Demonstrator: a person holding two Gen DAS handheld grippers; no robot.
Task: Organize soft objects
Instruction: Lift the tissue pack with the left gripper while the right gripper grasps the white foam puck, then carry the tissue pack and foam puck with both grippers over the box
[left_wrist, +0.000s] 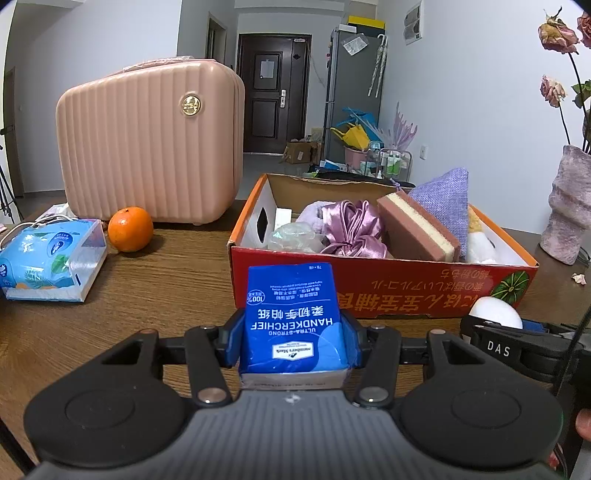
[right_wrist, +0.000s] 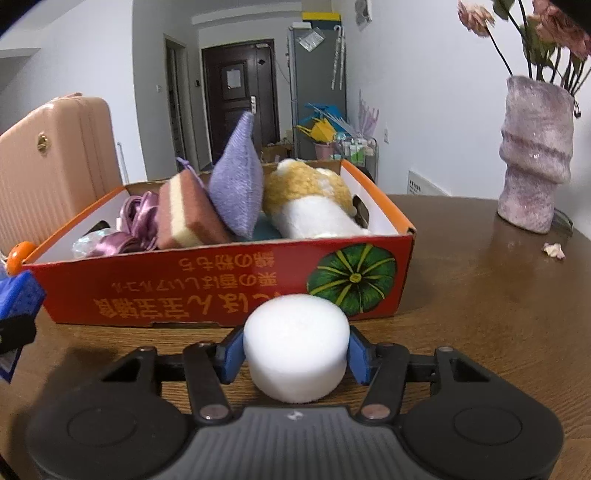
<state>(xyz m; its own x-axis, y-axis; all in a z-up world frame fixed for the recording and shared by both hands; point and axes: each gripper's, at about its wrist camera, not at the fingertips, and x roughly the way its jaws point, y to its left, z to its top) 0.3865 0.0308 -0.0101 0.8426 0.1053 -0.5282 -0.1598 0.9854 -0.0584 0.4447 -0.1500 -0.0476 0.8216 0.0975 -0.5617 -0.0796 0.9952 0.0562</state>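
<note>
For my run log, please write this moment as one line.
left gripper: holds blue tissue pack | right gripper: holds white foam cylinder | both before red box

Wooden table (left_wrist: 155, 280) bearing, left to right: tissue pack (left_wrist: 48, 258), orange (left_wrist: 130, 229), pink case (left_wrist: 147, 140), cardboard box (left_wrist: 369, 291), vase (left_wrist: 569, 206).
</note>
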